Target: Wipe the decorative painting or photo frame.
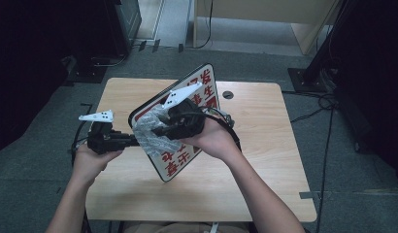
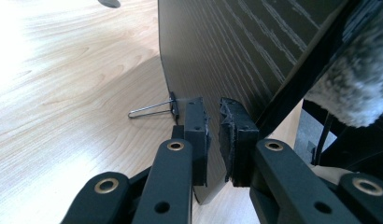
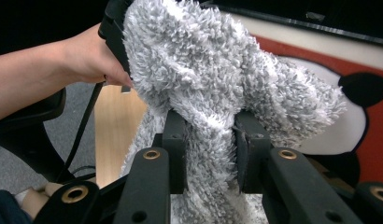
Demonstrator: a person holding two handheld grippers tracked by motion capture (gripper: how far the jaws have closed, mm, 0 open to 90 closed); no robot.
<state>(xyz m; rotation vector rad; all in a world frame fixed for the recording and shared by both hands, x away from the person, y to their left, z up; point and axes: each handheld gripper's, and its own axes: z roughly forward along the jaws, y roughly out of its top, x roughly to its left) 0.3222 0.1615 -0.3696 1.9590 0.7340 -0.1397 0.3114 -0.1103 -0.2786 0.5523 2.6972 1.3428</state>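
Left tool (image 2: 213,135) pinches the lower edge of the sign board (image 1: 187,121) – board stands tilted over the table (image 1: 265,160) centre, red characters facing 3 o'clock. Right tool (image 3: 209,149) is clamped on the grey fluffy cloth (image 3: 217,84) – cloth pressed against the board's face, toward its 9 o'clock edge.

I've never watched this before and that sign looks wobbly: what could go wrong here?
The left gripper pinches only the thin edge of the tilted sign, so wiping pressure might twist it loose. The grey cloth bunches in the right gripper; it might slip out. A loose binder clip sits by the sign's edge.
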